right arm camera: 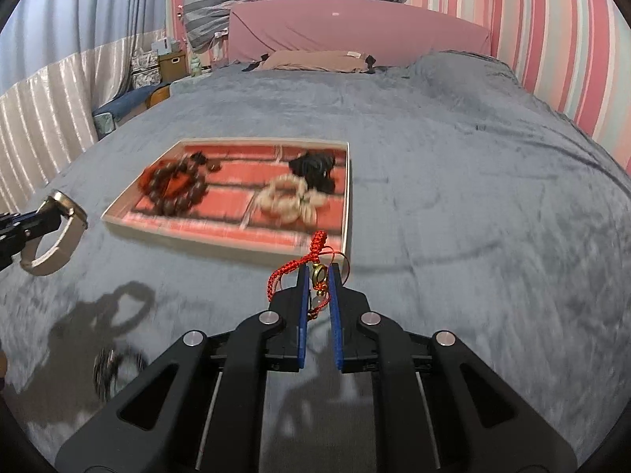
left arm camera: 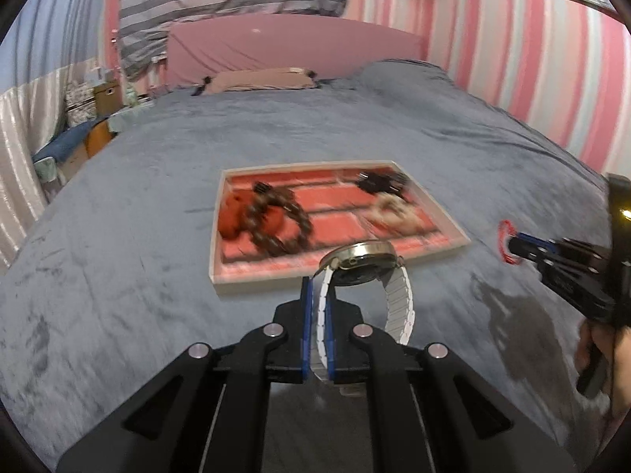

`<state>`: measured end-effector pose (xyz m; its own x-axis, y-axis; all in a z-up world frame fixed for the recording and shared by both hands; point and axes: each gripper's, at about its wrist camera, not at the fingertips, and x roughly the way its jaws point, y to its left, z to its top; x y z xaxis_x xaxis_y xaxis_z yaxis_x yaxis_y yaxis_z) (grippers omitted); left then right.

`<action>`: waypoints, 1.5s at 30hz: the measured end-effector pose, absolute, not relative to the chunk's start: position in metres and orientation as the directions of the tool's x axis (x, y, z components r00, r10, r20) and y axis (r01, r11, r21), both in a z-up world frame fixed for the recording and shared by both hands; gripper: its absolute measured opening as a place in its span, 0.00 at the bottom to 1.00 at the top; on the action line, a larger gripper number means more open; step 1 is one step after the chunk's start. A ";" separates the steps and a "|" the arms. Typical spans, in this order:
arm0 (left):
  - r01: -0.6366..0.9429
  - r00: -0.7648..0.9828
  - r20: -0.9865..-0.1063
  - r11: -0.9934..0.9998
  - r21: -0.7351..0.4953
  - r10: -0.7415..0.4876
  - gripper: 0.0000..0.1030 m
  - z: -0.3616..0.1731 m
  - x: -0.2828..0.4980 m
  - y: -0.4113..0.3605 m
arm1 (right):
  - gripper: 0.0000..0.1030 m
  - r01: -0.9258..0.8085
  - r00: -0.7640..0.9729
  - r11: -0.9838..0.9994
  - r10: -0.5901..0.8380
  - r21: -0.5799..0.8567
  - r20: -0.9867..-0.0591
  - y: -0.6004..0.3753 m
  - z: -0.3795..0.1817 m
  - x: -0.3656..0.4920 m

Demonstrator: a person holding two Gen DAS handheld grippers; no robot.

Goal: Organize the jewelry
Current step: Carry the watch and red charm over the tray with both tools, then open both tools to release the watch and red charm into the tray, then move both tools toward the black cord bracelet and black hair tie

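Note:
My left gripper [left arm camera: 318, 291] is shut on the white band of a wristwatch [left arm camera: 364, 262] and holds it above the bed, just in front of the jewelry tray [left arm camera: 453, 222]. My right gripper [right arm camera: 317, 272] is shut on a red cord bracelet [right arm camera: 315, 254] with a gold ring charm, held near the tray's [right arm camera: 346, 197] front right corner. The tray has red compartments holding a dark bead bracelet [left arm camera: 278, 218], a pale bead bracelet [right arm camera: 288, 197] and a black item [right arm camera: 313, 167]. The right gripper shows in the left view [left arm camera: 516, 246], the watch in the right view [right arm camera: 59, 232].
The tray lies on a grey-blue blanket [left arm camera: 138, 205] covering a bed. A pink headboard [left arm camera: 292, 47] and a pillow [left arm camera: 264, 79] are at the far end. Boxes and clutter [left arm camera: 102, 94] stand at the left beside the bed. Another small dark item [right arm camera: 116, 366] lies on the blanket.

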<state>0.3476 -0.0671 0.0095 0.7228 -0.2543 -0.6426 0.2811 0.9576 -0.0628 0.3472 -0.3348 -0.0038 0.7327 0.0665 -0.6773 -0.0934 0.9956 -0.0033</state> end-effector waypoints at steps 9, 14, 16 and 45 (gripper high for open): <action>0.121 0.705 -0.702 0.992 -0.023 -0.102 0.06 -0.041 0.461 -0.058 | 0.10 -0.042 0.697 0.999 0.018 -0.015 -0.716 -0.322 -0.026 0.444; 0.089 0.685 -0.727 0.996 0.006 -0.056 0.06 -0.072 0.495 -0.052 | 0.10 -0.035 0.652 0.999 -0.003 -0.034 -0.758 -0.318 -0.063 0.478; 0.087 0.681 -0.730 0.996 0.006 -0.055 0.06 -0.079 0.502 -0.051 | 0.10 -0.035 0.639 0.999 -0.008 -0.039 -0.769 -0.317 -0.073 0.488; 0.113 0.776 -0.625 0.994 0.002 -0.087 0.74 0.022 0.340 -0.040 | 0.79 -0.115 0.679 0.993 0.088 0.012 -0.729 -0.349 0.033 0.350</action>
